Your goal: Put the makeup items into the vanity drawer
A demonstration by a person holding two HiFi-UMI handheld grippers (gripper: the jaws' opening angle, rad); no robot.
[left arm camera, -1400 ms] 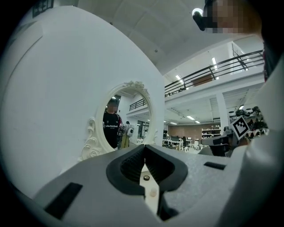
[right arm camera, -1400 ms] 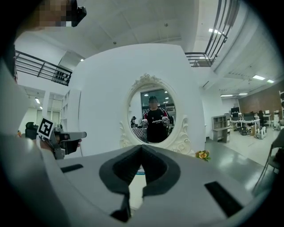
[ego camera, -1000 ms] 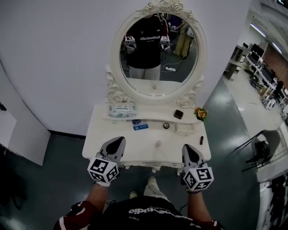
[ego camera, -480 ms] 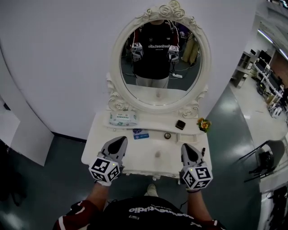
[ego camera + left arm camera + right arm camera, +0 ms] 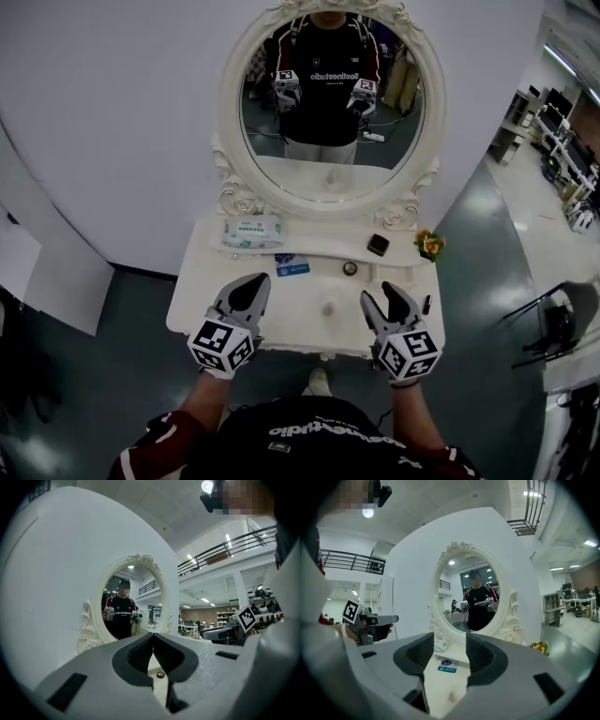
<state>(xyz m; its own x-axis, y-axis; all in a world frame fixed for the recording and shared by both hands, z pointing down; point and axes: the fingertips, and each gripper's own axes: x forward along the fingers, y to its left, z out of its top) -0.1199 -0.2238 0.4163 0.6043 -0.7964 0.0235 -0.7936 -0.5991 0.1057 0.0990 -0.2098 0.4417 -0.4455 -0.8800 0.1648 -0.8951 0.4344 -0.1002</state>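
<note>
facing the drawer knob [image 5: 328,307], the right gripper [image 5: 389,298] has just been opening its empty jaws, likely to pull it; the left gripper [image 5: 251,284] hangs clenched, empty.

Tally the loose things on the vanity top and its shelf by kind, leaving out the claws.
Tissue pack: 1
Blue card: 1
Small dark blue item: 1
Round jar: 1
Black case: 1
Dark tube: 1
Flower bunch: 1
Total: 7
</note>
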